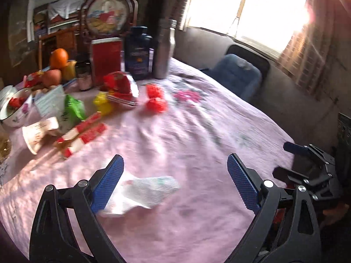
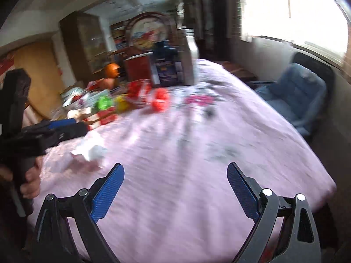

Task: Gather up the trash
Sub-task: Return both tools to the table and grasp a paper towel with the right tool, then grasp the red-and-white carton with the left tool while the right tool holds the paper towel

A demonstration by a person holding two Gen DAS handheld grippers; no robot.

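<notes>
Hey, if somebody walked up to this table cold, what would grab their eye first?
Probably the crumpled white tissue lying alone on the pink tablecloth, right between the open left gripper's fingers. Next, the colourful clutter at the far side: an orange, a red box and a steel bottle, with bright window glare behind.

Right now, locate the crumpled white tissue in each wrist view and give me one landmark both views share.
Left wrist: the crumpled white tissue lies low and centre-left, between the open left gripper fingers.
Right wrist: it lies left of centre, beside the left gripper.
Shared landmark: the steel bottle at the table's far side.
</notes>
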